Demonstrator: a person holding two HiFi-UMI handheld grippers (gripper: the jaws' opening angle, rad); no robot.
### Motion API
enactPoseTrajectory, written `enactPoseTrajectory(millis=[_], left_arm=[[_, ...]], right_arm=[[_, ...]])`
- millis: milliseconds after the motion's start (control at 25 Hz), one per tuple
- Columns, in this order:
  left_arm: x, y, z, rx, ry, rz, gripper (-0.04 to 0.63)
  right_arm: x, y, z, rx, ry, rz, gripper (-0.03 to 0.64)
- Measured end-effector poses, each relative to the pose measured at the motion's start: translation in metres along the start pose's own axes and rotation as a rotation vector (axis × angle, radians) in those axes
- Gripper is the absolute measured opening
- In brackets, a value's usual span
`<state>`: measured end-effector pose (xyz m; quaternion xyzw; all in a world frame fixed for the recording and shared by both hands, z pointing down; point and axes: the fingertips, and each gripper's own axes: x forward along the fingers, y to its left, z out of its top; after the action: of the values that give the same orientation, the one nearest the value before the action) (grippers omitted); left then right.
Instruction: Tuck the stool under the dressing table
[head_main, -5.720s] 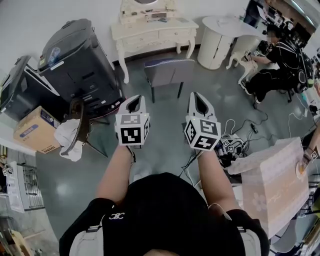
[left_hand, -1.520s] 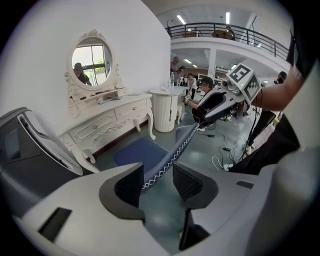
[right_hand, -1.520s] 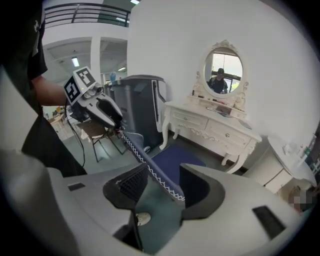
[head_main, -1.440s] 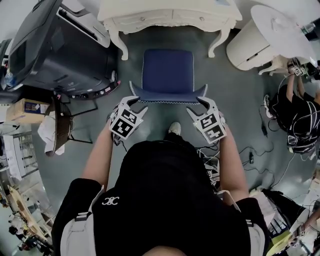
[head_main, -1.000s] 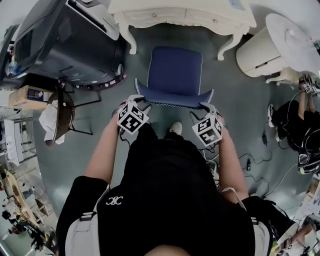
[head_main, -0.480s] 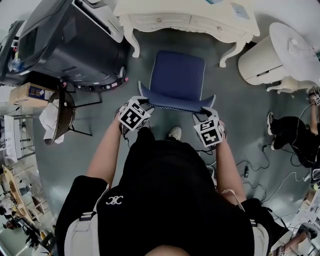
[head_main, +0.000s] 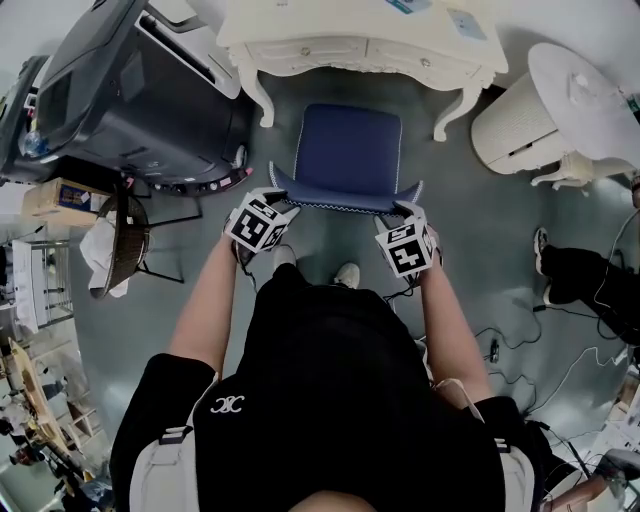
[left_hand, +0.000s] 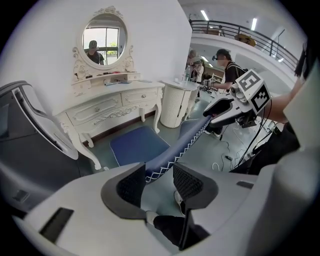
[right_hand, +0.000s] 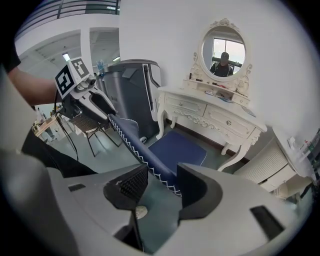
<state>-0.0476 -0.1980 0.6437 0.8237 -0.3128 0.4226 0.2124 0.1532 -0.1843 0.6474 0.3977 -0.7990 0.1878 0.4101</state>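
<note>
The stool has a blue seat (head_main: 348, 148) and a low blue backrest (head_main: 345, 200) edged with white stitching. It stands in front of the cream dressing table (head_main: 360, 45), its seat's far edge near the table's front. My left gripper (head_main: 278, 195) is shut on the backrest's left end (left_hand: 185, 145), which fills the gap between the pads. At the right end (right_hand: 135, 145) my right gripper (head_main: 408, 210) has the backrest between its jaws, which are opening slightly while the pads still touch it.
A large black machine (head_main: 130, 90) stands left of the table and a white round cabinet (head_main: 520, 125) stands right of it. A wicker chair with a cloth (head_main: 120, 245) is at the left. Cables (head_main: 500, 340) and a seated person (head_main: 590, 280) are at the right.
I have walked up and taken the backrest's two ends in the grippers. Over the last second the stool and both grippers have moved a little toward the table, and both grippers have rolled slightly.
</note>
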Motion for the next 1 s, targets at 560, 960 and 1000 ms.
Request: enactPoseTrajectory(millis=[560, 960, 1000], left_arm=[[0.027, 0.027, 0.053, -0.047, -0.046, 0.017, 0.173], [0.065, 0.075, 0.117, -0.038, -0.035, -0.001, 0.173], [0.068, 0.080, 0.123, -0.037, -0.031, -0.003, 0.173]], right_arm=[[0.021, -0.063, 0.035, 0.022, -0.015, -0.021, 0.193], [0.055, -0.132, 0.079, 0.026, -0.009, -0.043, 0.195], [0.059, -0.140, 0.083, 0.027, -0.004, -0.046, 0.195]])
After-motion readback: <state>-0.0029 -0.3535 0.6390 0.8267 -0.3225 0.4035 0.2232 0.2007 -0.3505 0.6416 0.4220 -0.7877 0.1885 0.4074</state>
